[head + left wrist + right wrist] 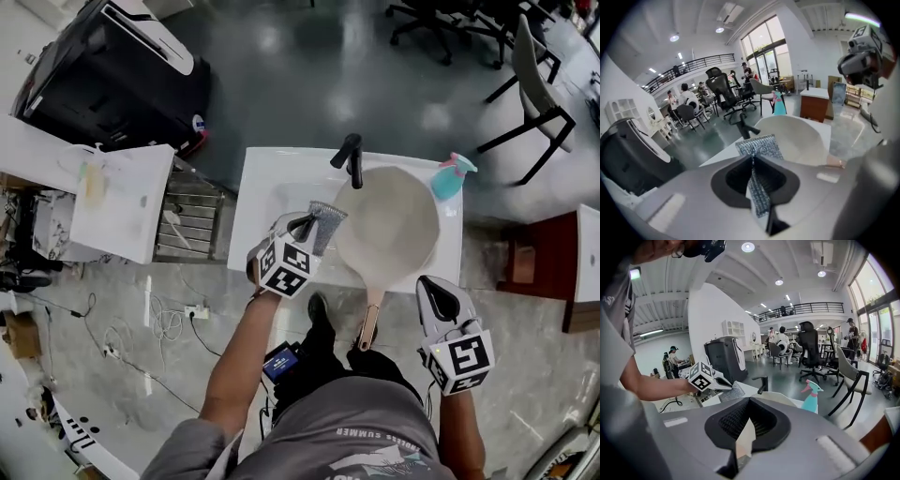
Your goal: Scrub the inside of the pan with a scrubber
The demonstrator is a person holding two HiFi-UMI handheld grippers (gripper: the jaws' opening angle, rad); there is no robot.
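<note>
A cream pan (389, 225) is seen lying in the white sink (267, 187), with its long handle (369, 321) sticking out over the edge by the person. A grey, sparkly scrubber (328, 225) is held just beside the pan's left rim, above the sink and not inside the pan. The scrubber is pinched tight between the jaws of the left gripper (307, 223), and part of it hangs down between them. The right gripper (431, 286) is held to the right of the pan's handle, near it but not touching it. Its jaws are closed together at the tips and nothing is held in them. A black tap (349, 156) is seen at the far rim of the pan. A blue-green spray bottle (451, 176) with a pink neck is stood just past the pan's far right side. A metal rack (192, 221) is found further left of the pan, beside the sink.
</note>
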